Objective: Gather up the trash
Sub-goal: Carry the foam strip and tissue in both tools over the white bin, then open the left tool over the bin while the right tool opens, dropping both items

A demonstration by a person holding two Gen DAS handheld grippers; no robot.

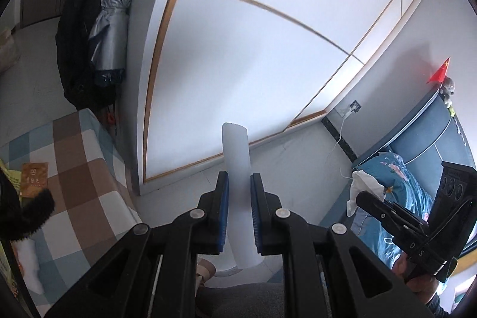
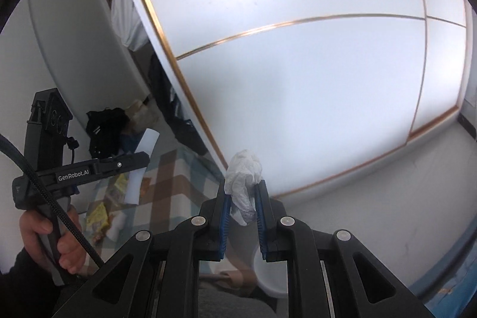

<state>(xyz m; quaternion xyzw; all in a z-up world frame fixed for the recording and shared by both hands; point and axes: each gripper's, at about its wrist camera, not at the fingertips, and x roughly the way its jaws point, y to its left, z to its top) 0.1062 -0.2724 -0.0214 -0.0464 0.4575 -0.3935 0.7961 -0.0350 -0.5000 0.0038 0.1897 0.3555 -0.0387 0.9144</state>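
My left gripper (image 1: 239, 178) is shut on a white rolled sheet (image 1: 235, 145) that sticks out well past the blue pads and hangs down behind them. My right gripper (image 2: 242, 184) is shut on a crumpled white tissue (image 2: 243, 166). The left wrist view also shows the right gripper (image 1: 362, 198) at the right with the tissue (image 1: 362, 184) in it. In the right wrist view the left gripper (image 2: 143, 160) is at the left, carrying the white roll (image 2: 149, 140). Both grippers are in the air in front of a white wardrobe (image 1: 253, 64).
A table with a checked cloth (image 1: 80, 157) stands at the left, bearing a brown packet (image 1: 34, 179), yellow wrappers (image 2: 97, 213) and white scraps (image 2: 117, 224). A white bin (image 2: 268, 273) sits on the floor below. A blue bed (image 1: 396, 178) is at the right. A black coat and a silver umbrella (image 1: 108, 29) hang beside the wardrobe.
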